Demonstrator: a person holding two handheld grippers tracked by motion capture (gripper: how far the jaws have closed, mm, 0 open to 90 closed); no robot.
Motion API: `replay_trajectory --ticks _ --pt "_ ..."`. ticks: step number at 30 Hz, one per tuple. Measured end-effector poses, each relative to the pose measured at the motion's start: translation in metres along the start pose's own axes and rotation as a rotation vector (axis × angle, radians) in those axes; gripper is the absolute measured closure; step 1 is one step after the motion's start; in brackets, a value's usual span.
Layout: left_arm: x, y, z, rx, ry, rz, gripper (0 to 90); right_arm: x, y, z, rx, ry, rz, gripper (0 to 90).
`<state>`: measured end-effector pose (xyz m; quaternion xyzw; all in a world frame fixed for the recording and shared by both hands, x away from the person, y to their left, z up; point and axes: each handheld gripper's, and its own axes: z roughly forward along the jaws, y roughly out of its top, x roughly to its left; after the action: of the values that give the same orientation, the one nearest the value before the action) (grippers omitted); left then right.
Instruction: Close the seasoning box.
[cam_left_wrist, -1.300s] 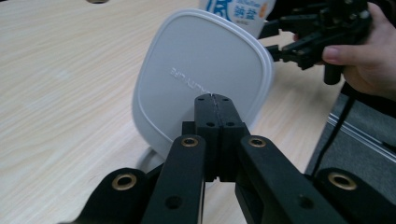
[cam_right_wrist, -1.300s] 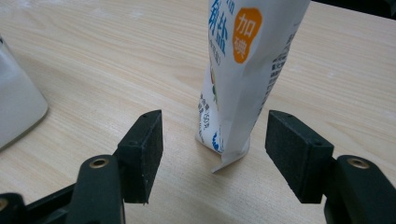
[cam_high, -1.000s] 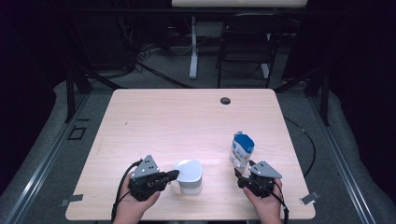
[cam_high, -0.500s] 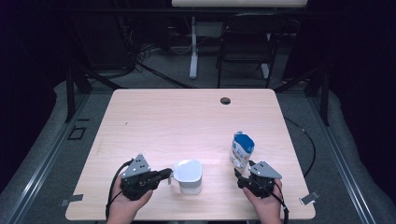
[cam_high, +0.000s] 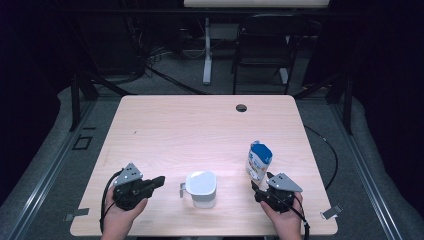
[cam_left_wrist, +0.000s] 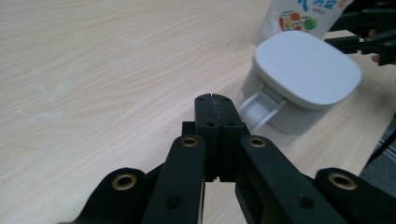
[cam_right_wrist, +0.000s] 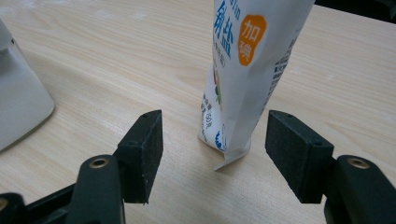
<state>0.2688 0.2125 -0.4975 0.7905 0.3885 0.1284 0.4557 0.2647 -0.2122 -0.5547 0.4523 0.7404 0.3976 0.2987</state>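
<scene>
A white lidded container with a small handle (cam_high: 201, 188) (cam_left_wrist: 299, 79) stands near the table's front edge. A white and blue pouch (cam_high: 259, 161) (cam_right_wrist: 243, 70) stands upright to its right. My left gripper (cam_high: 160, 180) (cam_left_wrist: 214, 100) is shut with nothing in it, and its tip lies a short way left of the container's handle. My right gripper (cam_high: 257, 187) (cam_right_wrist: 219, 154) is open just in front of the pouch. The jaws stand wide on either side of the pouch's base without touching it.
The pale wooden table (cam_high: 200, 130) has a dark round hole (cam_high: 241, 108) near its far edge. Behind the table stand a chair (cam_high: 262, 45) and a desk leg (cam_high: 207, 50). Cables (cam_high: 325, 145) trail off the table's right side.
My left gripper has drawn back to the left, away from the container's handle. The right gripper, the pouch and the container have stayed put.
</scene>
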Motion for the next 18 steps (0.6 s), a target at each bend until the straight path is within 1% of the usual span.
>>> replay_trajectory --ticks 6,12,14,15,18 --pt "0.018 -0.013 0.002 0.015 0.040 -0.054 90.0 0.001 0.000 0.000 0.006 0.003 -0.002 36.9" --pt "0.032 -0.025 0.004 0.033 0.075 -0.090 90.0 0.002 -0.001 0.000 0.004 0.002 -0.007 36.9" --pt "0.037 -0.028 0.004 0.044 0.089 -0.096 90.0 0.002 -0.001 0.000 0.006 0.005 -0.008 36.9" --pt "0.039 -0.031 0.005 0.041 0.094 -0.108 90.0 0.002 -0.002 0.000 0.005 0.005 -0.010 36.9" --pt "0.043 -0.034 0.005 0.043 0.108 -0.116 90.0 0.003 -0.002 0.001 0.013 0.005 -0.009 36.8"
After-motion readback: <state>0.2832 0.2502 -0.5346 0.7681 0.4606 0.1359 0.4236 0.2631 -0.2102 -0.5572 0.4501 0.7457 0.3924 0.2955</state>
